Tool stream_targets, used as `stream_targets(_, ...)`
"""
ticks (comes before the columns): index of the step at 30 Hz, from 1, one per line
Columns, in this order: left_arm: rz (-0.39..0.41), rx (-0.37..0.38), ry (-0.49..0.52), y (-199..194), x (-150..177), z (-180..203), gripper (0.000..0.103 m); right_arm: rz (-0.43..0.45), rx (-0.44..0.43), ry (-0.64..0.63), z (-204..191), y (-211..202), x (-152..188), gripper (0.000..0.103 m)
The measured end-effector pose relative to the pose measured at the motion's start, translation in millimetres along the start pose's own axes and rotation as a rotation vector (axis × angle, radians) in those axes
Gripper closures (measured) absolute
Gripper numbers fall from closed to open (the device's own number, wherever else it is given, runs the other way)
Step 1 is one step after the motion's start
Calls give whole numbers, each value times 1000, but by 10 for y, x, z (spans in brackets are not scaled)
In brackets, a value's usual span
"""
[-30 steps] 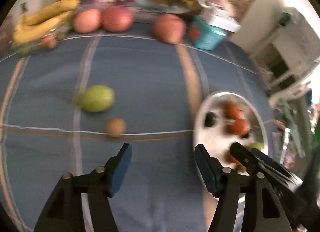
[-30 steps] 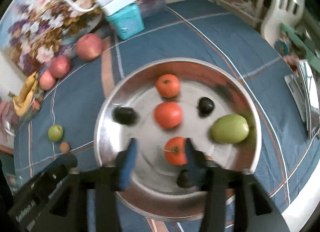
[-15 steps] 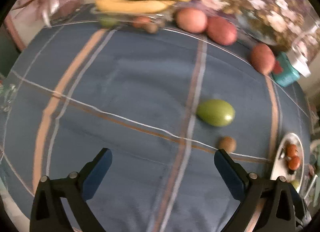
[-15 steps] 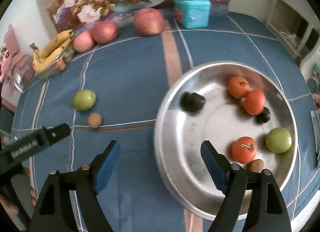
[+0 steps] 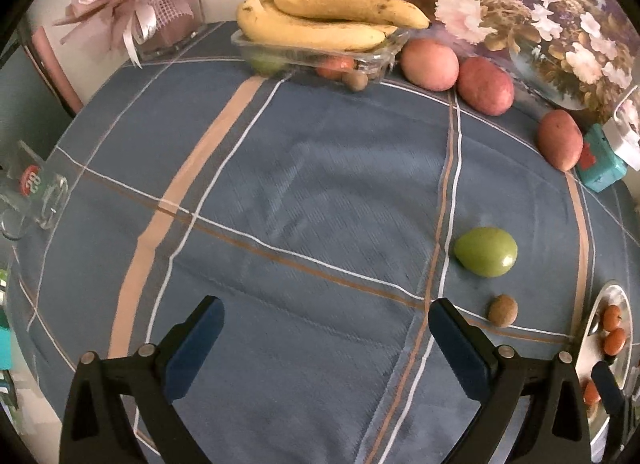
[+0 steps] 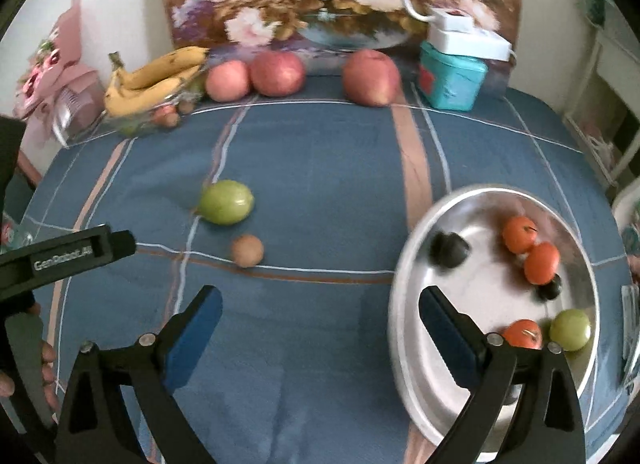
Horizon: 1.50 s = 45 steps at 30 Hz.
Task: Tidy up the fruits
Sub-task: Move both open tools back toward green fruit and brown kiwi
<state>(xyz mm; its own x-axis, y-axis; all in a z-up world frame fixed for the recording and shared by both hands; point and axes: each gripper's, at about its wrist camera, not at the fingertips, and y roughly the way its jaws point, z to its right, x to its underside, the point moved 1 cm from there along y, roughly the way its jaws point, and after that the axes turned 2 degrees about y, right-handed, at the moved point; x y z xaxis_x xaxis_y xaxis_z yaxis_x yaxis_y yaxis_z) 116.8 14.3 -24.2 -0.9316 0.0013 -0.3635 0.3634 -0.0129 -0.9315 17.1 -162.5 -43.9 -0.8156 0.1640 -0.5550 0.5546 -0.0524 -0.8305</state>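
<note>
Wide-open right hand-held gripper [image 6: 320, 328] — green fruit [image 6: 226, 202], brown fruit [image 6: 247, 250] ahead

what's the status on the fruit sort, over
Left tongs open, empty. Right tongs open, empty. Green fruit and small brown fruit loose on cloth, outside steel bowl. Nothing in the way.

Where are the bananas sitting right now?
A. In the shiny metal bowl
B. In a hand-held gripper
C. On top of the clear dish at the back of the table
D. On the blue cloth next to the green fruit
C. The bananas lie across the top of the clear dish at the far edge of the table, while the metal bowl holds only small round fruits.
</note>
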Motion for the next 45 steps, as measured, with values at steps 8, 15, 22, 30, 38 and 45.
stream_targets(8, 11, -3, -11, 70, -62, -30, 0, -8, -1, -65, -199, 95, 26, 4)
stream_targets(15, 24, 29, -8, 179, -78, -49, 0, -18, -8, -63, -246, 174, -24, 4)
stream_targets(22, 55, 70, 35, 161, -87, 26, 0, -17, -34, -52, -269, 220, -51, 4)
stream_targets(30, 39, 129, 34, 234, -172, 90, 0, 12, -73, 11, -239, 196, -202, 4)
stream_targets(38, 25, 166, 37, 360, -287, 173, 0, -24, -136, 73, -206, 341, -358, 4)
stream_targets(45, -11, 200, 112, 504, -298, 364, 0, -86, -126, 63, -230, 561, -351, 4)
